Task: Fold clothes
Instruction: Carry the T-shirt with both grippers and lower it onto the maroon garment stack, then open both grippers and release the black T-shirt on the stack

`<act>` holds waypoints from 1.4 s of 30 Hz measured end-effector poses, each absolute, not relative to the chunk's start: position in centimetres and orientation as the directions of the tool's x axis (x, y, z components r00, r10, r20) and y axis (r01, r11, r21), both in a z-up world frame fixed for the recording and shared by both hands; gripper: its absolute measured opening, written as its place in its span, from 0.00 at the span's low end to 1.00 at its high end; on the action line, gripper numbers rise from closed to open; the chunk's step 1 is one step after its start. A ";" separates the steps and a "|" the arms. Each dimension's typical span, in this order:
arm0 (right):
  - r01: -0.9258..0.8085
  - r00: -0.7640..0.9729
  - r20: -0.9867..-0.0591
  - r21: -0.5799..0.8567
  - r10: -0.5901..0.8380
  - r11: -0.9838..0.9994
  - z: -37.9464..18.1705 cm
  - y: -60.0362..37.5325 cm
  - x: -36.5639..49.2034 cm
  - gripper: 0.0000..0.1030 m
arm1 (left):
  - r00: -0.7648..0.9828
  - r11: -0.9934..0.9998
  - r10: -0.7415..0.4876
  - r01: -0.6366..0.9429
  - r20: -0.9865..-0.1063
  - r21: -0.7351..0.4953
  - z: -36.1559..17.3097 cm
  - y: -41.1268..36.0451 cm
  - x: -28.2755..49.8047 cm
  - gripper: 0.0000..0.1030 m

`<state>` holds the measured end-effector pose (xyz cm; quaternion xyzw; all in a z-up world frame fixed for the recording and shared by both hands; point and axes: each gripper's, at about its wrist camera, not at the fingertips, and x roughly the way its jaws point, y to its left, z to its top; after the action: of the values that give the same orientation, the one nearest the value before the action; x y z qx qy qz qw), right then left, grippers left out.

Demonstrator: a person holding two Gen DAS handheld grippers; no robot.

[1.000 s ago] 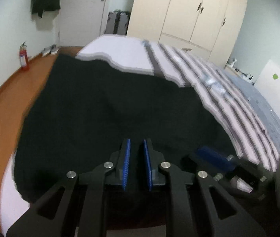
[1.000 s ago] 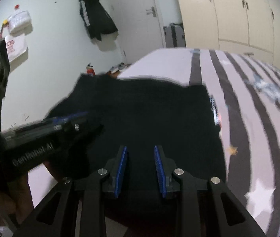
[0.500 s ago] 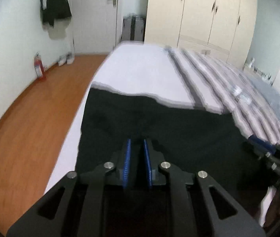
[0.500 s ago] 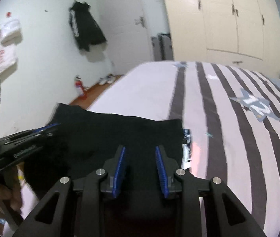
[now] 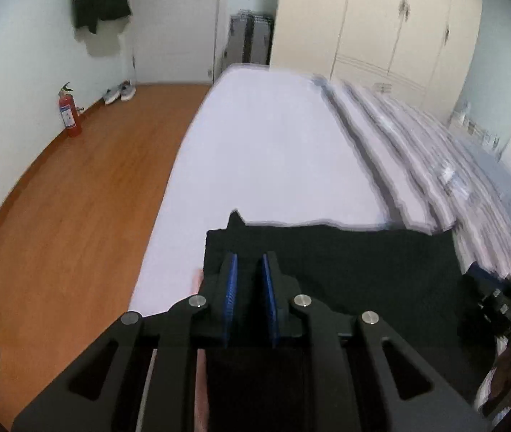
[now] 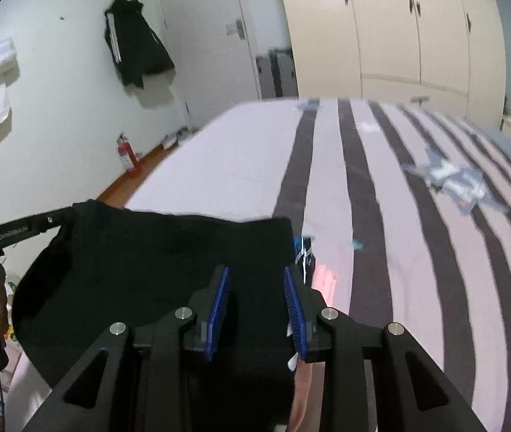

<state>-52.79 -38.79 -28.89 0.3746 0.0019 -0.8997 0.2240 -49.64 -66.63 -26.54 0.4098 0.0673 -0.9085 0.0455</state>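
A black garment [image 5: 356, 262] hangs stretched between my two grippers above the near end of the bed [image 5: 273, 144]. My left gripper [image 5: 250, 288] has its blue pads close together, shut on the garment's left top edge. My right gripper [image 6: 257, 306] holds the right top edge, with black cloth filling the wider gap between its blue pads. In the right wrist view the garment [image 6: 154, 262] sags to the left, where the left gripper [image 6: 21, 230] grips its far corner. The garment's lower part is hidden below both views.
The bed carries a white and grey striped cover [image 6: 381, 216] with star prints. A wooden floor [image 5: 57, 216] lies left of the bed, with a red fire extinguisher [image 5: 70, 113] and shoes [image 5: 120, 91] by the wall. Wardrobes [image 5: 381, 25] and a door [image 5: 172, 18] stand at the back.
Both grippers have drawn the garment toward me and up. It covered much of the bed a second ago; now only its top strip shows and the bed lies bare beyond it.
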 end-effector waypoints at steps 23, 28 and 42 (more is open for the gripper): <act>0.477 -0.630 -0.628 0.151 -0.457 -0.866 -21.4 -31.2 -44.0 0.70 | -0.764 -0.940 -0.142 0.304 -0.630 -0.157 -18.1 -56.5 -30.8 0.75; 0.508 -0.616 -0.634 0.133 -0.467 -0.851 -19.5 -28.1 -40.0 0.72 | -0.745 -0.921 -0.186 0.359 -0.640 -0.151 -16.6 -51.5 -26.2 0.76; 0.646 -0.563 -0.605 0.104 -0.564 -0.756 -14.1 -14.9 -26.9 0.95 | -0.704 -0.844 -0.389 0.531 -0.594 -0.077 -12.1 -33.7 -11.4 0.99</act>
<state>-26.95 -14.88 -14.07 0.3177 0.0648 -0.8816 0.3429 -11.38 -33.68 -12.05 0.2913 0.1220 -0.9150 0.2512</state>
